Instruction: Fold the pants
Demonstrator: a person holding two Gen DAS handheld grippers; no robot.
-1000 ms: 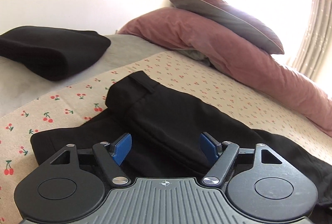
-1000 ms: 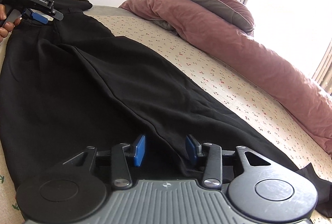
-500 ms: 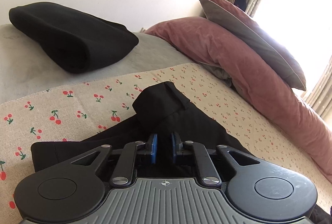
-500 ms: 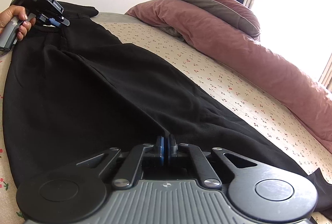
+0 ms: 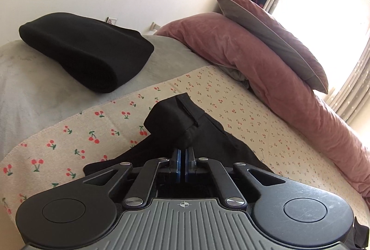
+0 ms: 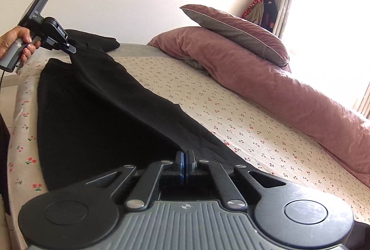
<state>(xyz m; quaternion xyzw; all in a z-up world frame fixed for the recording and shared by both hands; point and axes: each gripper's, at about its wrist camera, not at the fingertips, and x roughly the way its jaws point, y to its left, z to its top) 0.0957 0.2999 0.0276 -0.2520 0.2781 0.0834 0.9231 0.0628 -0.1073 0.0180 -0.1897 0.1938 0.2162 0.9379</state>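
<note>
Both grippers hang low over the bed [image 6: 266, 134]. The left gripper [image 5: 184, 158], in a hand [image 6: 13, 44], is pinched tight on the far waistband of the black pants [image 6: 104, 115]; the right gripper [image 6: 185, 163] is clamped on their near edge. A folded black garment [image 5: 87, 55] lies far left, pink pillows [image 5: 266, 53] right.

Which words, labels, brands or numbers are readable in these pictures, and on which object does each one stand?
"S" is the only clear letter of a short white marking on the upper body of the left hand-held gripper, seen in the right wrist view.
A white brand line on its side is too small to read.
The black pants, the cherry-print sheet and the pillows carry no text.
</note>
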